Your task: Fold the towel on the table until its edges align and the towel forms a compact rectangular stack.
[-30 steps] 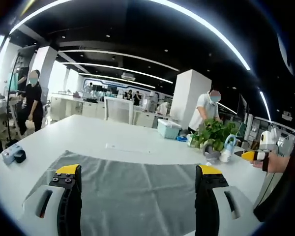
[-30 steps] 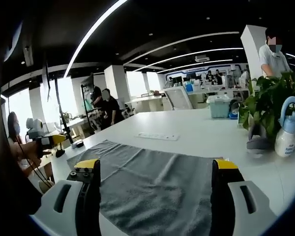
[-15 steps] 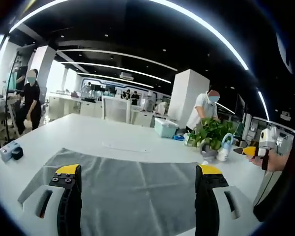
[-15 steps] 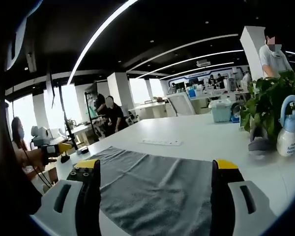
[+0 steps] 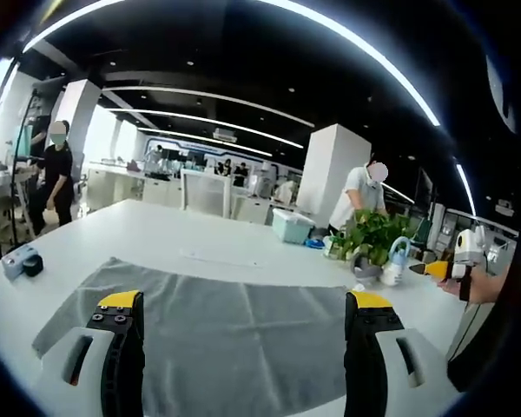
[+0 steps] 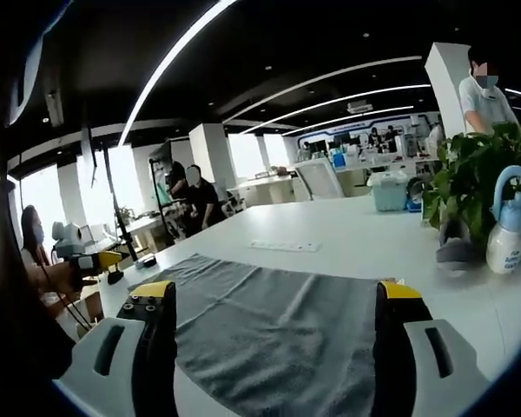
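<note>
A grey towel (image 5: 226,334) lies spread flat on the white table (image 5: 156,234), one layer, its far edge running left to right. My left gripper (image 5: 243,304) hovers open above the towel's near part, nothing between its yellow-tipped jaws. In the right gripper view the same towel (image 6: 278,326) stretches away under my right gripper (image 6: 276,291), which is also open and holds nothing. The left gripper (image 6: 91,259) shows at the far left of the right gripper view, held by a hand. The right gripper (image 5: 447,271) shows at the right edge of the left gripper view.
A potted plant (image 5: 373,239) and a spray bottle (image 6: 506,243) stand at the table's right end. A white strip (image 6: 282,247) lies beyond the towel. A small grey device (image 5: 22,261) sits at the left. A teal box (image 5: 291,226) stands farther back. People stand around the room.
Both views shifted slightly, so the hands moved a little over the towel. The towel lies as before and both grippers stay open.
</note>
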`<state>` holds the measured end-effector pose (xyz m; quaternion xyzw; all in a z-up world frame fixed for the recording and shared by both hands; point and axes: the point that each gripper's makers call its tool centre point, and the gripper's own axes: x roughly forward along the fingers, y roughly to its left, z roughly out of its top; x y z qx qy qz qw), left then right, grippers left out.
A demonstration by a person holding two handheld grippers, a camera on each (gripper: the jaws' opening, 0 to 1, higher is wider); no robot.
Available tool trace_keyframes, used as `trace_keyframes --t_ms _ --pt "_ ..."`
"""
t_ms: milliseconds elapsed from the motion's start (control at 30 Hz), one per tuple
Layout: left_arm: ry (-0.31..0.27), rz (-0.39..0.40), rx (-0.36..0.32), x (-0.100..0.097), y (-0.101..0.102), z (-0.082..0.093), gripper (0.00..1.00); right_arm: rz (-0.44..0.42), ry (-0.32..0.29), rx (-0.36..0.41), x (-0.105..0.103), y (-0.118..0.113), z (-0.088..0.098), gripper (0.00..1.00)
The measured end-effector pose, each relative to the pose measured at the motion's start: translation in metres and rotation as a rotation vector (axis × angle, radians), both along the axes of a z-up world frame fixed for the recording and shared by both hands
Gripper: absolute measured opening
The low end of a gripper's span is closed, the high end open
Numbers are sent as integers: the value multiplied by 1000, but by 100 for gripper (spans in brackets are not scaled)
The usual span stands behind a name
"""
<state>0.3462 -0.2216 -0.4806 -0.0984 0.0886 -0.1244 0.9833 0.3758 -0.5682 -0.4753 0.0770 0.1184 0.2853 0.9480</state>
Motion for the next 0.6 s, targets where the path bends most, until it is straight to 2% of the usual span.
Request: trace_keyframes --t_ms 500,600 --pt "26 -51 10 4 -19 -7 99 -30 17 -41 -3 -15 -1 94" --pt "32 -69 17 6 -25 -8 99 -35 14 -26 -2 -22 5 93"
